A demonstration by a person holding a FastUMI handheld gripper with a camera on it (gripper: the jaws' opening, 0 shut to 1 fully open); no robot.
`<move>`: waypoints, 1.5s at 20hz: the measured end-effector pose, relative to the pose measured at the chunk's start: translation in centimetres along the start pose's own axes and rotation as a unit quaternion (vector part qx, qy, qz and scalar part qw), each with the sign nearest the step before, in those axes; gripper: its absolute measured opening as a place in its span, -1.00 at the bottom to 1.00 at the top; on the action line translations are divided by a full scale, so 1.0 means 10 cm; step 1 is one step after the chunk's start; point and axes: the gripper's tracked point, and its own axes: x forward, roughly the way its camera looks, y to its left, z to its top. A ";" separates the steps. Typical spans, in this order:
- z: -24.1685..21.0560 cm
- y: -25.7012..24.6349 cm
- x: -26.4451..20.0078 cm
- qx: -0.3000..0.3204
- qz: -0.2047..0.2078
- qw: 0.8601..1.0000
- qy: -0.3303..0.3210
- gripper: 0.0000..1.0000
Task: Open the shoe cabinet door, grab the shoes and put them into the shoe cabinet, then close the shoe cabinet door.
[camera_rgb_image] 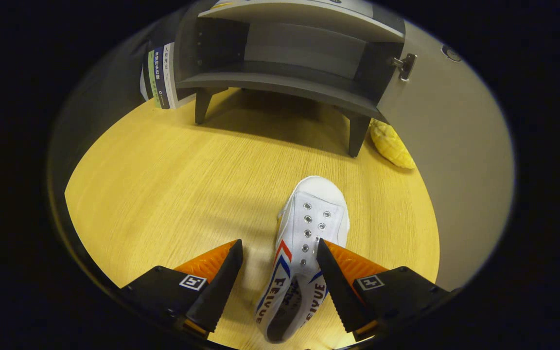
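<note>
Gripper view: the two-finger gripper (pixel 280 253) hangs wide open over a white canvas lace-up shoe with red and blue side stripes (pixel 304 253) lying on a round, pale wooden tabletop (pixel 163 184). The shoe sits between the fingers but off centre, its toe pointing toward the far side; the right finger (pixel 333 277) overlaps the shoe's edge near the eyelets, while the left finger (pixel 221 277) stands apart from it, over bare wood. Neither finger appears to press on the shoe.

At the far side stands a dark grey shoe cabinet on short legs (pixel 289 82), its shelf bare and its pale door (pixel 445 146) already swung open to the right on a metal hinge (pixel 405 64).

The risk, as judged from this position, is a lopsided grip. If the fingers close now, the right one may ride onto the upper while the left pushes the soft canvas sideways, so the shoe could twist, slip out, or drop short of the shelf. The open door crowds the right-hand approach, and a carried shoe might also clip the cabinet's front edge.

Count: one shoe, one cabinet with one door, one yellow bumpy pineapple-like object (pixel 392 143) beside the cabinet's right leg, and a small stack of books (pixel 159 75) left of the cabinet; their number is unclear.
</note>
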 end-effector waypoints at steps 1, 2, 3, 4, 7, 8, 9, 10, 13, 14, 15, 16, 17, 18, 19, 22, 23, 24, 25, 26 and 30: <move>-0.01 -0.01 0.02 0.000 -0.002 1.000 0.006 0.88; -0.03 -0.06 0.04 -0.008 -0.015 1.000 0.009 0.84; -0.02 -0.14 0.06 -0.018 -0.035 0.999 0.008 0.80; -0.03 -0.18 0.03 -0.023 -0.042 0.999 0.008 0.59; -0.03 -0.16 0.05 -0.025 -0.035 0.999 0.022 -0.02; -0.04 -0.18 0.05 -0.022 -0.034 0.999 0.026 -0.02; -0.03 -0.17 0.02 -0.023 -0.033 0.999 0.024 -0.11; -0.03 -0.17 0.05 -0.024 -0.031 0.999 0.023 -0.20; -0.04 -0.12 -0.01 -0.007 -0.019 1.000 0.018 -0.68; -0.03 -0.10 0.02 -0.003 -0.011 1.000 0.012 -0.75; -0.10 -0.08 0.11 0.003 -0.010 1.000 0.023 -0.83; -0.07 -0.10 0.01 0.019 -0.009 1.000 0.013 -0.84; -0.07 -0.09 0.02 0.029 -0.004 0.999 0.015 -0.96; -0.06 -0.10 0.02 0.040 -0.001 0.999 0.015 -0.95; -0.04 -0.09 0.00 0.048 -0.001 0.999 0.014 -0.95; 0.03 -0.12 -0.11 0.050 -0.011 0.999 0.000 -0.96; 0.04 -0.10 -0.18 0.053 -0.008 0.999 -0.004 -0.96; 0.07 -0.09 -0.24 0.055 -0.003 0.998 -0.009 -0.96; 0.11 -0.08 -0.30 0.054 -0.002 0.998 -0.016 -0.96; 0.16 -0.05 -0.39 0.054 -0.003 0.998 -0.025 -0.95; 0.43 0.04 -0.84 0.057 0.002 0.996 -0.067 -0.96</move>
